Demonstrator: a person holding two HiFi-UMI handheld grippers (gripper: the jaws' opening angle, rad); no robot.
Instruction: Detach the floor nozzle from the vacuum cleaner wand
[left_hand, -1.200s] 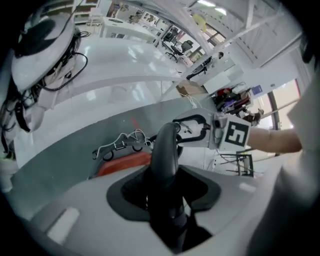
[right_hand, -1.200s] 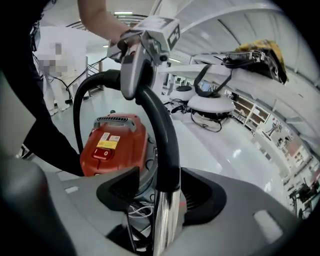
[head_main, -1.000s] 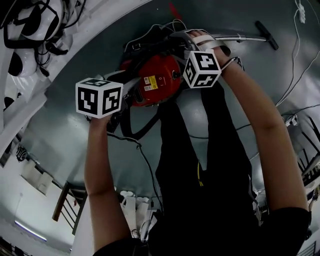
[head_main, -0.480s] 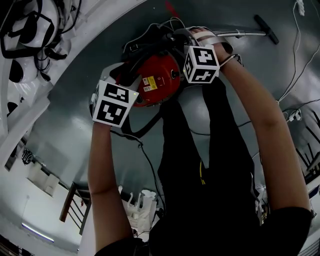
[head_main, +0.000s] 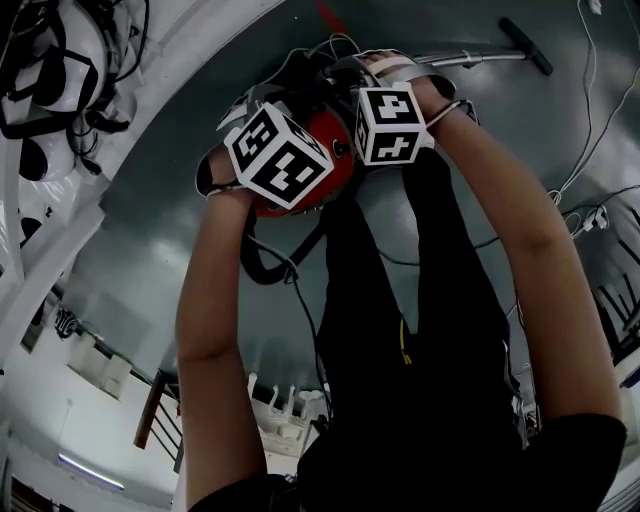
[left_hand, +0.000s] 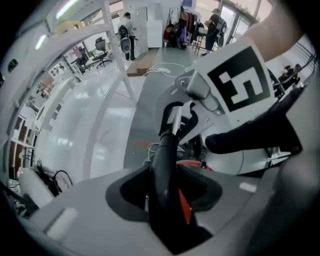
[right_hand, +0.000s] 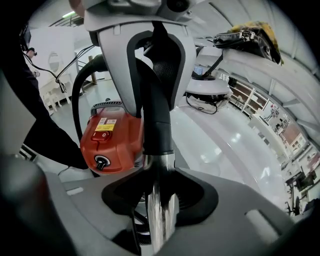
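Left claw (left_hand: 165, 200), jaws just closing, grips the black hose handle (left_hand: 164, 150); right claw (right_hand: 160, 200), also just closed, clamps the chrome wand (right_hand: 161, 225) beside the red vacuum cleaner (right_hand: 112, 142). The floor nozzle (head_main: 527, 46) lies on the floor (head_main: 160, 200) at the wand's far end, well apart. Probably light, stiff plastic: grasp its neck, twist, pull. Open floor surrounds it
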